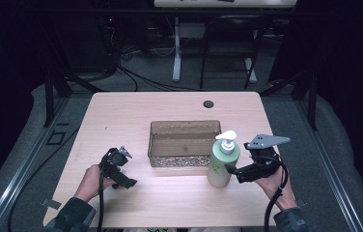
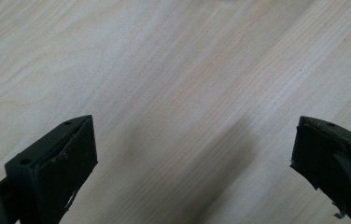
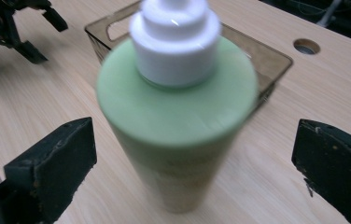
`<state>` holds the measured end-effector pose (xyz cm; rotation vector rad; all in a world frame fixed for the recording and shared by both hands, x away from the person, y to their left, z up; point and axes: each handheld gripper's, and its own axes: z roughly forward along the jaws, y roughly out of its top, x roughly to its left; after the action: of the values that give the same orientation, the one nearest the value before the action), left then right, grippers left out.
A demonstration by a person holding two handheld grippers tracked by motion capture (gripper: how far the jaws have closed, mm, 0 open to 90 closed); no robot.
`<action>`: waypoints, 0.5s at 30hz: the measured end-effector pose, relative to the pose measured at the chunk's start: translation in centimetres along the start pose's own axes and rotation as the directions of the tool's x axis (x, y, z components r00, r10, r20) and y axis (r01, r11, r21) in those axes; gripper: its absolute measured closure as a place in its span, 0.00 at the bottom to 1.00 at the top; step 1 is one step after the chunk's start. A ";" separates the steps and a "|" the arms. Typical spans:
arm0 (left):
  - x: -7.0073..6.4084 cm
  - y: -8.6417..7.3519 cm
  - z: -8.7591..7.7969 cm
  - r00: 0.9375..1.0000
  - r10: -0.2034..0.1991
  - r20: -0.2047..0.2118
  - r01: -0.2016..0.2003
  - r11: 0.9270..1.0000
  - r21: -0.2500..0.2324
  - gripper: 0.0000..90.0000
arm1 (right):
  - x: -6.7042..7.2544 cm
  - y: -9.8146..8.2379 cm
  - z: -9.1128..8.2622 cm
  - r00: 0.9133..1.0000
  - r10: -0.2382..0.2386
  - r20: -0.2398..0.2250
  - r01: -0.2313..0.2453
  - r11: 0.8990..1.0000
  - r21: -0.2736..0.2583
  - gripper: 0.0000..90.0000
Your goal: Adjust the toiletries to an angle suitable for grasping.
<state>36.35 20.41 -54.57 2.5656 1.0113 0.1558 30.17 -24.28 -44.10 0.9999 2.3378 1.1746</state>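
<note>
A pale green pump bottle (image 1: 222,162) with a white pump head stands upright on the wooden table (image 1: 121,116), just in front of the right end of a clear brown basket (image 1: 184,143). My right gripper (image 1: 232,170) is open beside the bottle's right side; in the right gripper view the bottle (image 3: 178,126) stands between the wide-apart jaws without touching them. My left gripper (image 1: 124,169) is held low over the table at the front left, open, with only bare wood (image 2: 187,93) between its jaws. The left gripper (image 3: 12,23) also appears far off in the right gripper view.
The basket (image 3: 267,56) looks empty and sits at the table's middle. A round cable hole (image 1: 208,104) lies near the far edge. Desk legs and cables (image 1: 177,48) fill the dark floor beyond the table.
</note>
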 end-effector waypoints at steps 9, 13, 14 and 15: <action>0.0 0.0 0.1 1.000 0.003 0.000 -0.003 1.000 0.001 0.00 | -2.5 -1.5 -1.9 0.999 0.041 0.013 -0.042 0.996 0.077 0.00; 0.0 0.0 0.1 1.000 0.000 0.000 0.000 1.000 0.003 0.00 | -3.1 -2.0 -1.8 0.999 0.038 0.038 -0.044 0.987 0.158 0.00; 0.0 0.0 0.1 1.000 0.000 0.000 0.000 1.000 0.003 0.00 | -3.2 -2.2 -1.7 0.999 0.035 0.042 -0.042 0.982 0.183 0.00; 0.0 -0.1 0.1 1.000 0.000 -0.001 0.000 1.000 0.003 0.00 | -3.3 -2.3 -1.6 0.999 0.031 0.045 -0.040 0.979 0.200 0.00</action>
<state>36.35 20.45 -54.64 2.5688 1.0124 0.1558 30.48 -28.49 -44.98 1.1256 2.4518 0.9335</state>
